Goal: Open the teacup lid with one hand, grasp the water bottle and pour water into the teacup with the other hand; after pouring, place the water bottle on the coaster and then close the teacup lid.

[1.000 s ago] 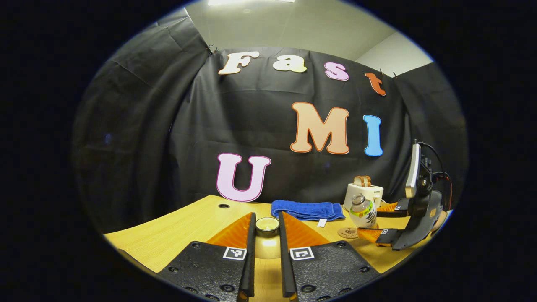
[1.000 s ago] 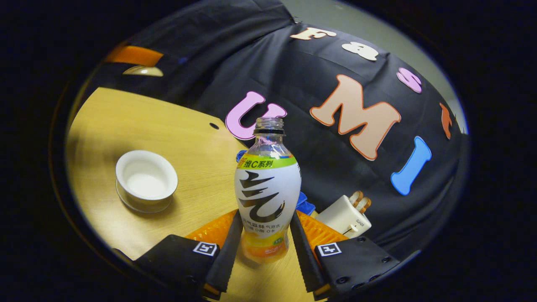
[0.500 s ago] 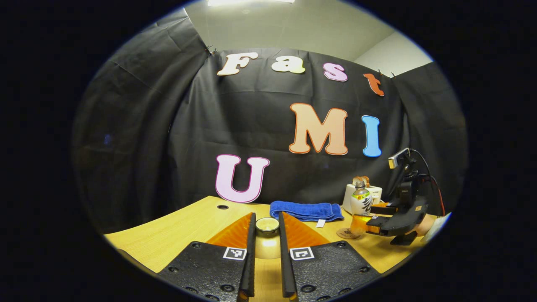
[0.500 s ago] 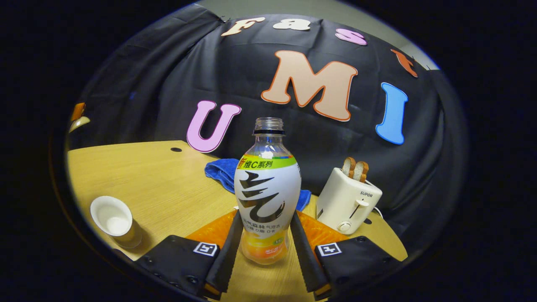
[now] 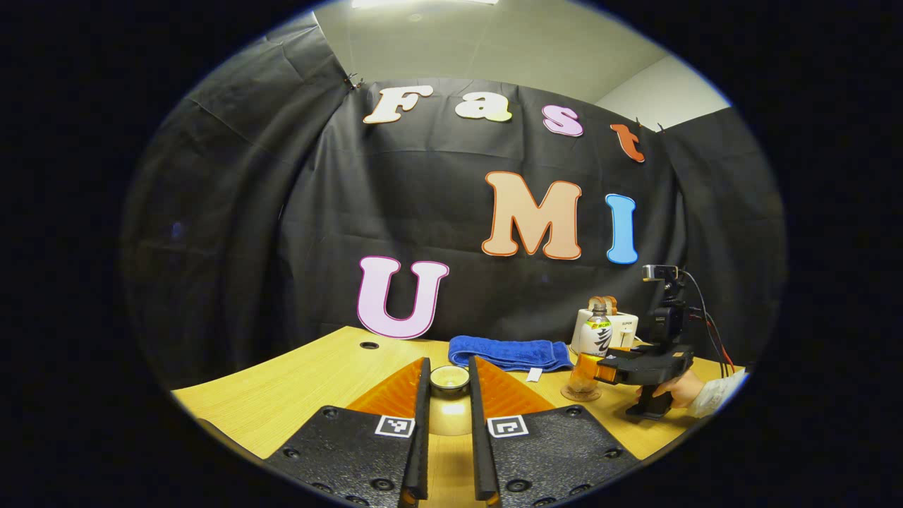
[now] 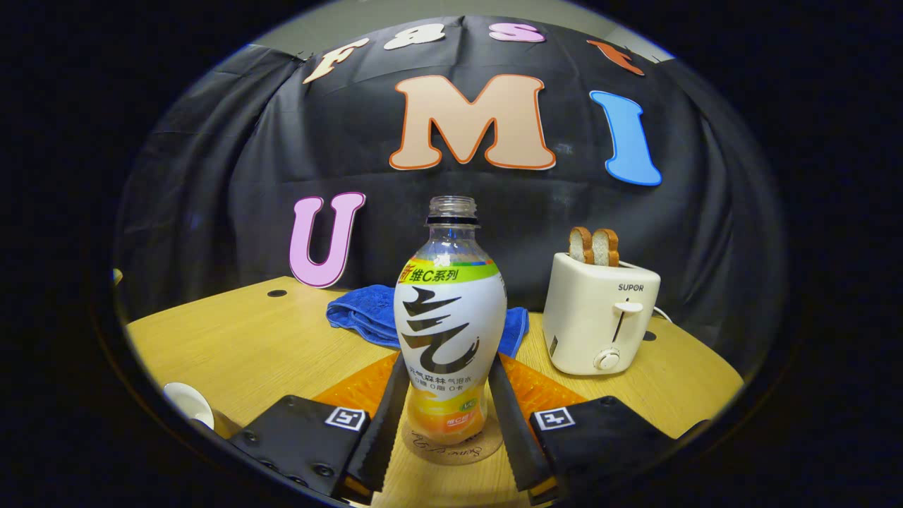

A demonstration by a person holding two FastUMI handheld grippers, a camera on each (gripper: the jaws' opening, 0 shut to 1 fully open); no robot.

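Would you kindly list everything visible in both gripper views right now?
water bottle: one, clear, white and orange label, uncapped, upright on the coaster.
coaster: one, brown, round, under the bottle.
teacup lid: one, pale, between the left gripper's fingers.
teacup: one, white, open, at the table's left edge.
towel: one, blue, folded behind the bottle.
toaster: one, cream, two bread slices in it, right of the bottle.
table: one, light wood.
left gripper: shut on the lid.
right gripper: shut on the bottle.
hand: one, holding the right gripper's handle.

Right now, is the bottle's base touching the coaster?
Touching. In the right gripper view the water bottle stands upright on the coaster, no gap visible beneath it.
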